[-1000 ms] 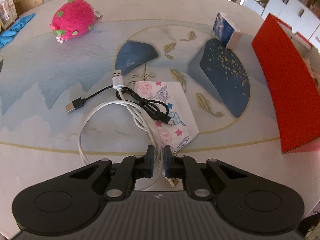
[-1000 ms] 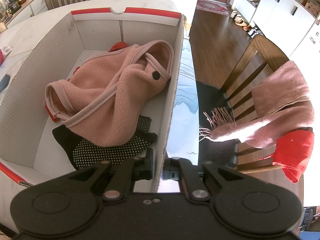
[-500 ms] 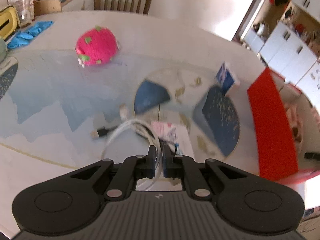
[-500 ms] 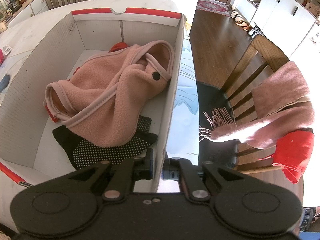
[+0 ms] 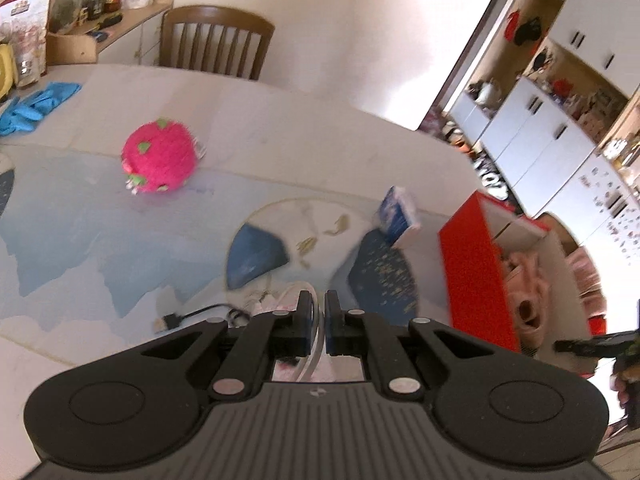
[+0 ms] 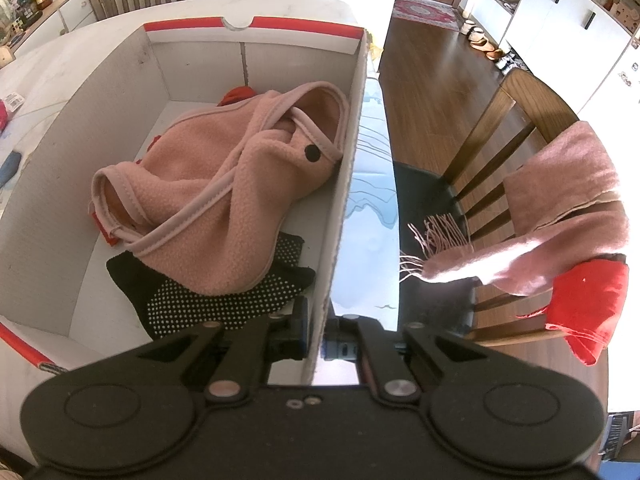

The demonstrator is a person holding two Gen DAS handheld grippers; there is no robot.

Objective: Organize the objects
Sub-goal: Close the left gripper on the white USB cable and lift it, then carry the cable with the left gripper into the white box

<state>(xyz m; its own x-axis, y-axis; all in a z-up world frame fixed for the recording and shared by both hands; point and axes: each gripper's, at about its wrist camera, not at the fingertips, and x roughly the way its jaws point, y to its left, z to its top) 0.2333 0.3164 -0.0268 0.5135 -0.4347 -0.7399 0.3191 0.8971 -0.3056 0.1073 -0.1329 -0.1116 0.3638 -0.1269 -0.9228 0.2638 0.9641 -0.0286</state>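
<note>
- Two tongs, both closed: left tongs (image 5: 319, 316) pinch a white cable (image 5: 313, 344) above the worktop (image 5: 280, 128).
- Right tongs (image 6: 317, 334) clamp the near right wall of the box (image 6: 344, 200), which holds a pink fleece (image 6: 224, 184).

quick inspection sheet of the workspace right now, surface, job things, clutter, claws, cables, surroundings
surface: pale table under a blue painted mat.
job's things: red and white box holding a pink fleece garment over a black dotted sock.
clutter: pink plush toy, small blue and white box, blue cloth.
grippers: left claw shut on a white cable; right claw shut on the box's side wall.
cables: black cable lies on the mat beside the white one.
surroundings: wooden chair draped with a pink scarf, white cabinets.
</note>
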